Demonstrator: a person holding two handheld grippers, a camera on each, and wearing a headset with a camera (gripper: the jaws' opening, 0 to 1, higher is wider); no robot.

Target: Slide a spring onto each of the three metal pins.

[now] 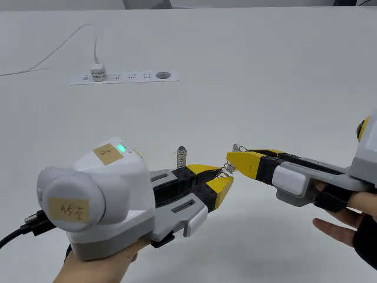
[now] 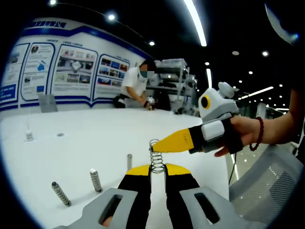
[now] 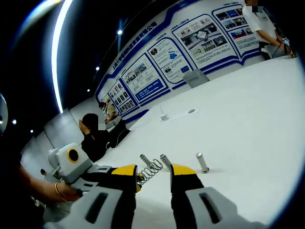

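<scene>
A small coil spring (image 1: 227, 170) hangs above the white table between the two yellow-tipped grippers. My left gripper (image 1: 217, 178) is shut on its lower end (image 2: 156, 162). My right gripper (image 1: 240, 159) comes in from the right and is shut on the spring's upper coils (image 3: 150, 168); in the left gripper view its yellow tip (image 2: 174, 141) meets the spring's top loop. On the table stand a bare metal pin (image 2: 129, 161) and two pins wearing springs (image 2: 96, 180) (image 2: 61, 193). One sprung pin (image 1: 181, 156) rises just behind the left gripper. The bare pin (image 3: 202, 162) stands right of my right jaws.
A white power strip (image 1: 123, 76) with a plugged-in adapter and cable lies at the far left of the table (image 1: 265, 88). A person (image 2: 136, 86) stands at the table's far end, and another (image 3: 95, 133) sits beyond it.
</scene>
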